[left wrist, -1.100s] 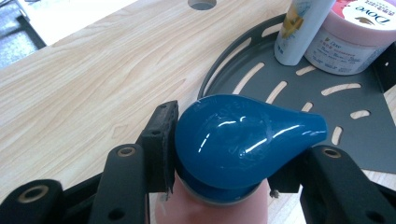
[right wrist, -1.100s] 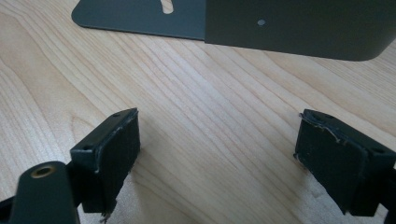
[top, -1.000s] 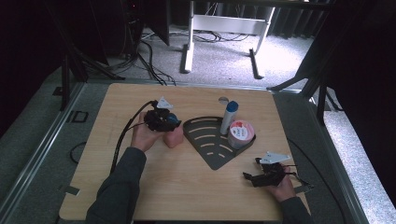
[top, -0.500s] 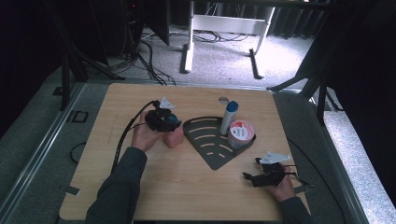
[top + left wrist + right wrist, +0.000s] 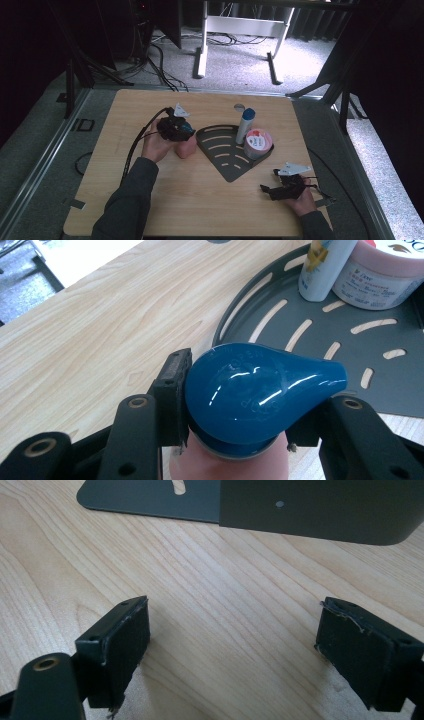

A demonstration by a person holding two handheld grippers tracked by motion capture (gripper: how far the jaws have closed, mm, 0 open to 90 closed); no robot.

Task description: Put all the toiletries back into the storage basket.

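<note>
Left gripper (image 5: 235,410) clenched on the blue cap (image 5: 260,390) of a pink bottle (image 5: 186,146) standing, apparently upright, beside the rack (image 5: 225,155) mid-surface; right gripper (image 5: 232,645) jaws released, resting near the front right corner.

A glossy blue cap (image 5: 260,395) tops a pale pink bottle (image 5: 186,146). Beside it, the slotted rack (image 5: 225,150) is dark grey; on it stand a blue-capped white tube (image 5: 244,125) and a pink-and-white jar (image 5: 257,143). The tabletop (image 5: 200,200) shows light wood grain.
</note>
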